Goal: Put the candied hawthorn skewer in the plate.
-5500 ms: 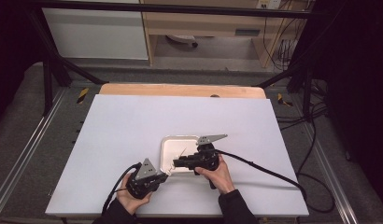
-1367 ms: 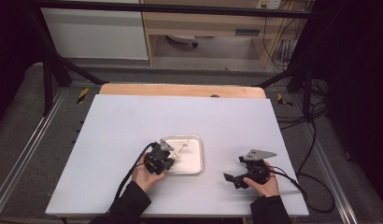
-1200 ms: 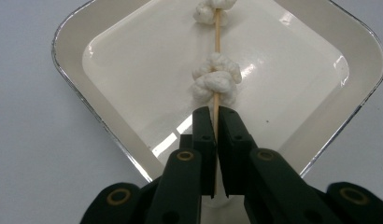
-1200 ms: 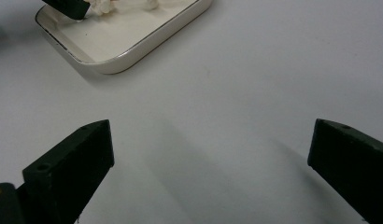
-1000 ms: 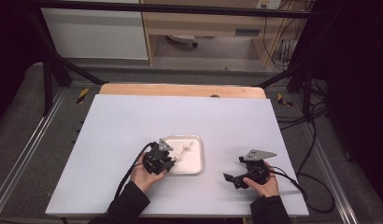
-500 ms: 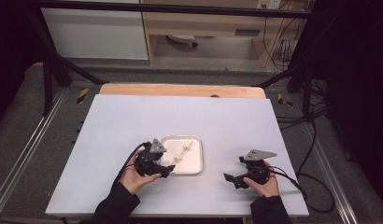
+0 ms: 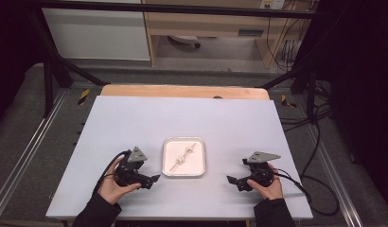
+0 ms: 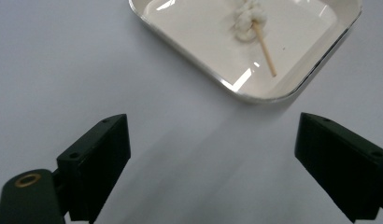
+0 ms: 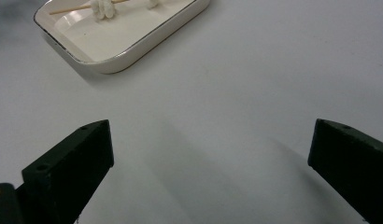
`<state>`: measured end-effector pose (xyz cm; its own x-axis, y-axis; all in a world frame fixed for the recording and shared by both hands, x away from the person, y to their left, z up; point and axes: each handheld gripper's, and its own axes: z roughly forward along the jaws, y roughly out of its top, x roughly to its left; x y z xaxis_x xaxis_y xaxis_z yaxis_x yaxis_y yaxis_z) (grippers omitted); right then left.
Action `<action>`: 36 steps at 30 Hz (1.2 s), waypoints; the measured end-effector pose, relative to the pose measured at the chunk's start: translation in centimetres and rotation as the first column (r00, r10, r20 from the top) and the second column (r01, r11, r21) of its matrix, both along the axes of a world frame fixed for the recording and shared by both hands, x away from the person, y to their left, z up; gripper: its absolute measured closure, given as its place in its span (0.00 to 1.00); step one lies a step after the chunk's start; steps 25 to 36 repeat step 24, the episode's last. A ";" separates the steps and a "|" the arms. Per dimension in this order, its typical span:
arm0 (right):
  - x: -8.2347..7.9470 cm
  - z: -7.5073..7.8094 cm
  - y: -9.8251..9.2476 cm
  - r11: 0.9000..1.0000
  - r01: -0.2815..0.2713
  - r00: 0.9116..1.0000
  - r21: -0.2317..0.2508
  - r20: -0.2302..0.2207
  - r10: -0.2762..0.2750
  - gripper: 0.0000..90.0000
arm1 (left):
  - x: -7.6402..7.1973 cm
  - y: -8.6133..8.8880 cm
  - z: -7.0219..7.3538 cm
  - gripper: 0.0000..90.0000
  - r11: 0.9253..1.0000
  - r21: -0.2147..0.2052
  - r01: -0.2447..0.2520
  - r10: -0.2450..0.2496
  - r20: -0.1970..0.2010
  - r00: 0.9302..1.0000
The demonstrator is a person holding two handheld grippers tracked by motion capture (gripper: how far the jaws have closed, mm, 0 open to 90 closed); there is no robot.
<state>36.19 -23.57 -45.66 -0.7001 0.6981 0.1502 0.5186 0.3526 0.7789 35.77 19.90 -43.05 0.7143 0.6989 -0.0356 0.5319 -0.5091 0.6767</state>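
Skewer (image 8: 264, 46) lies in tray (image 8: 189, 56); fingers (image 8: 98, 163) spread, empty.

The high view looks forward and down over the whole tabletop (image 7: 182, 113). Each claw-mounted view looks low and close across it, both catching the white tray (image 8: 255, 91).

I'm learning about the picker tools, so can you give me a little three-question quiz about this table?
1. True or false: the skewer lies inside the tray.
2. What do the jaws of the left gripper hold? A) the skewer B) nothing C) the tray
3. Which gripper is on the side of the tray away from the left one?

Key:
1. True. It lies slantwise with white lumps on it.
2. B. The jaws have just been opening and stand wide with nothing between them, beside the tray.
3. The right gripper, also open and empty.
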 end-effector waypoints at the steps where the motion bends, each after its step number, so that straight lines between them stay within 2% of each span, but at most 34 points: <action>1: 0.0 0.0 0.0 1.000 0.000 1.000 0.000 0.000 0.000 0.01 | -0.1 0.5 -0.2 0.10 1.000 -0.002 -0.005 0.005 -0.001 1.000; 6: 0.0 0.0 0.0 1.000 -0.003 1.000 -0.002 0.003 0.003 0.01 | -0.4 2.5 -1.0 0.08 0.999 -0.016 -0.033 0.033 0.004 0.999; 8: 0.0 -0.1 0.0 1.000 -0.005 1.000 -0.006 0.001 0.005 0.01 | -0.4 3.1 -1.1 0.07 0.999 -0.023 -0.044 0.044 0.011 0.999; 10: -0.1 0.0 0.0 1.000 -0.003 1.000 -0.005 -0.001 0.003 0.01 | -0.6 3.7 -1.3 0.08 0.997 -0.048 -0.055 0.055 0.010 0.998; 14: -0.1 -0.1 -0.1 1.000 0.000 1.000 -0.002 -0.005 0.000 0.01 | -0.9 4.6 -1.7 0.08 0.997 -0.057 -0.058 0.060 0.024 0.998; 20: -0.1 -0.2 0.0 1.000 -0.003 1.000 -0.006 -0.013 0.003 0.01 | -1.0 4.8 -1.6 0.08 0.997 -0.061 -0.056 0.058 0.040 0.998; 24: -0.1 -0.2 0.0 1.000 0.000 1.000 -0.006 -0.017 0.000 0.01 | -1.0 4.7 -1.9 0.08 0.997 -0.050 -0.052 0.053 0.026 0.998; 36: -0.1 -0.2 0.0 1.000 0.000 1.000 -0.006 -0.017 0.000 0.01 | -1.0 4.7 -1.9 0.08 0.997 -0.050 -0.052 0.053 0.026 0.998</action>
